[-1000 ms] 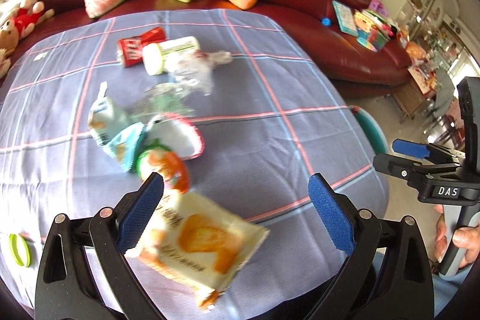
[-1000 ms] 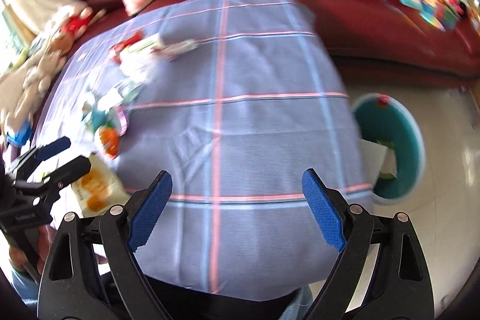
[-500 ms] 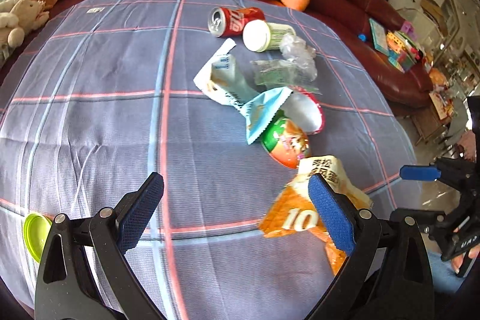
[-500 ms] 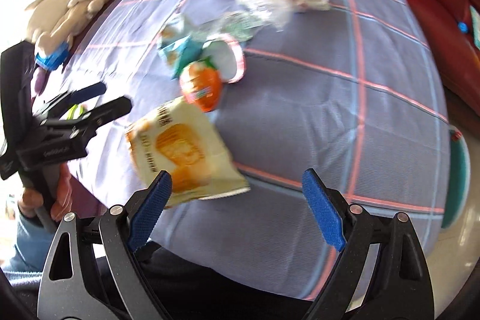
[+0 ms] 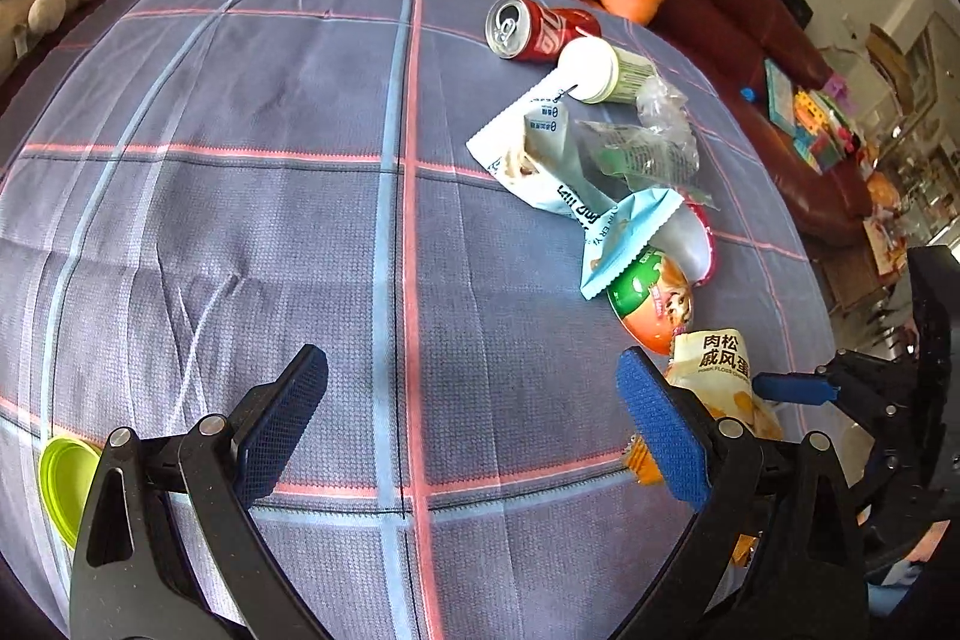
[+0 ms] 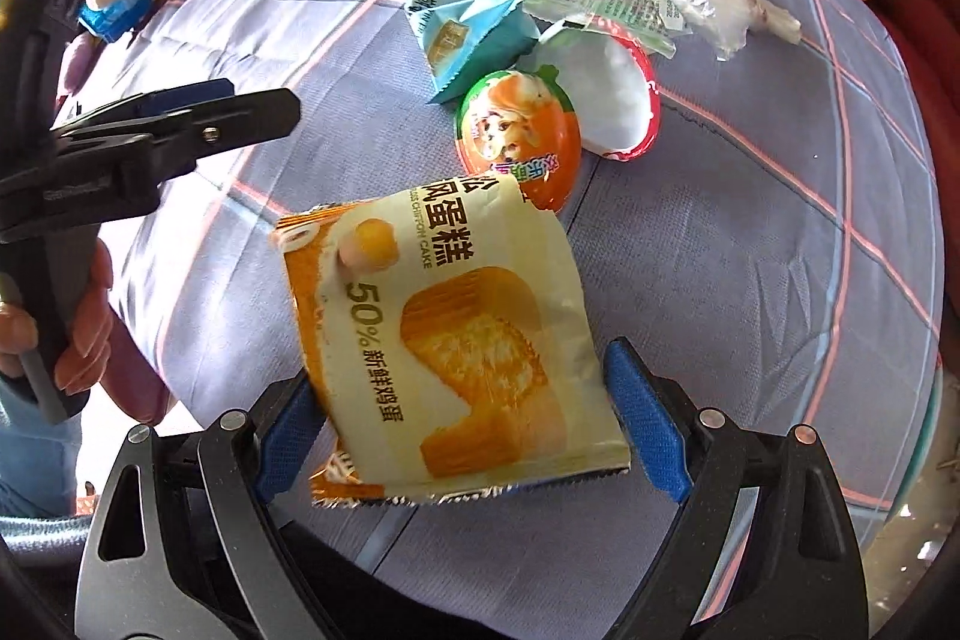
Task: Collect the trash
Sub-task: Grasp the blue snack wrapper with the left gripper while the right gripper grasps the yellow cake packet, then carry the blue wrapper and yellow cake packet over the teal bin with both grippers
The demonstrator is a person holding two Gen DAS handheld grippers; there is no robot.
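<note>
Left wrist view: the left claw stands apart over bare checked tabletop, nothing between its pads. Only this view shows a green lid at the near left edge and the open top of the red can, which lies on its side with that end turned left. A white cup lies beside the can. The cake bag peeks out behind the right pad, with Chinese print and a small line "PORK FLOSS". The right claw enters from the right edge.

Right wrist view: the right claw stands apart, the cake bag lying between its pads at the near tabletop edge; whether the pads touch it I cannot tell. The bag's long axis runs from the claw up-left toward the orange capsule. It reads "CHIFFON CAKE" and "50%" plus Chinese characters. Only here are the full bag face and a hand holding the left claw visible. A blue wrapper and clear film lie beyond.
</note>
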